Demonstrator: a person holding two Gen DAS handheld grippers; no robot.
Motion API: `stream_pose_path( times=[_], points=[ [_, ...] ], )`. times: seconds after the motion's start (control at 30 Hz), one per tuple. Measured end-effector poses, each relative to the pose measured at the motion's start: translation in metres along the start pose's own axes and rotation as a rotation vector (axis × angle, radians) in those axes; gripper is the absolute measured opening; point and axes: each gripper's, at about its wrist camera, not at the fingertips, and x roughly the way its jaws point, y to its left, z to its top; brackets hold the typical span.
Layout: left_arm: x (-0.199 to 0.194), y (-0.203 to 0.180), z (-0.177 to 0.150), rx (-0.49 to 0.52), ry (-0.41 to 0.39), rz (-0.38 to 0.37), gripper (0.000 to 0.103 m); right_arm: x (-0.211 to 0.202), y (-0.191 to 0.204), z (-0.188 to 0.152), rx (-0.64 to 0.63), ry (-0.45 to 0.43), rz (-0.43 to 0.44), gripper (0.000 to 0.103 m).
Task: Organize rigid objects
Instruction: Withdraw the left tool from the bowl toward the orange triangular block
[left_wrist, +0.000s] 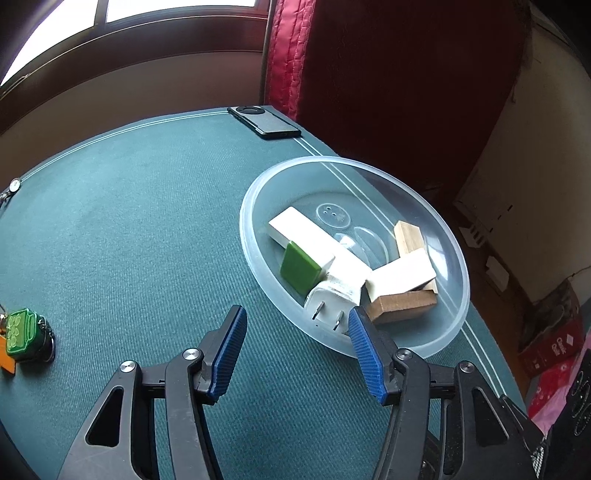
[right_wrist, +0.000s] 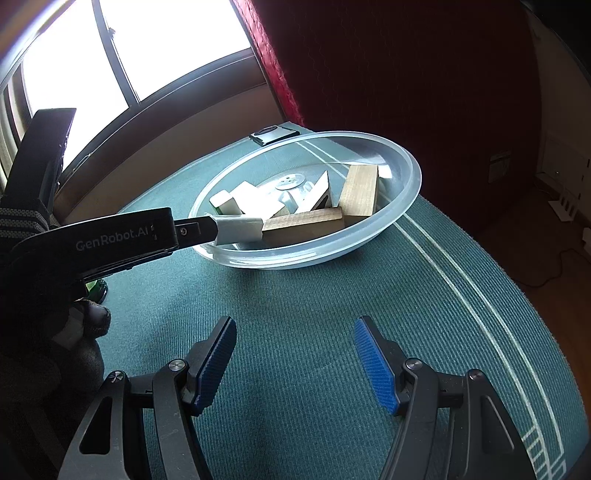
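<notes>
A clear plastic bowl (left_wrist: 244, 221) stands on the green table near its right edge. In it lie a white plug charger (left_wrist: 332, 295), a green tile (left_wrist: 299, 267), a long white block (left_wrist: 295, 225), another white block (left_wrist: 400, 275) and two wooden blocks (left_wrist: 402, 304). My left gripper (left_wrist: 298, 312) hangs open over the bowl's near rim, its right fingertip close beside the charger, its pads pressing on nothing. The right wrist view shows the same bowl (right_wrist: 413, 173) and wooden blocks (right_wrist: 360, 190). My right gripper (right_wrist: 295, 325) is open and empty over bare cloth in front of the bowl.
A black phone (left_wrist: 266, 122) lies at the table's far edge. A green keychain (left_wrist: 22, 334) and a small watch (left_wrist: 14, 184) sit at the left. A gloved hand (right_wrist: 44, 332) holds the left gripper. A red curtain hangs behind; the floor drops away on the right.
</notes>
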Motion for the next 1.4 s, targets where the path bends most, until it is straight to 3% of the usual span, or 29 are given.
stream_pose_path(
  times=[0.33, 1.03, 1.4],
  points=[
    [0.003, 0.012, 0.006, -0.023, -0.044, 0.096, 0.061, 0.001, 0.000, 0.000, 0.000, 0.000, 0.000, 0.070],
    [-0.030, 0.023, -0.020, -0.053, -0.076, 0.101, 0.061, 0.001, 0.003, -0.002, -0.013, 0.004, 0.010, 0.070],
    [-0.056, 0.060, -0.040, -0.131, -0.102, 0.139, 0.061, 0.001, 0.007, -0.002, -0.030, 0.002, 0.017, 0.077]
  ],
)
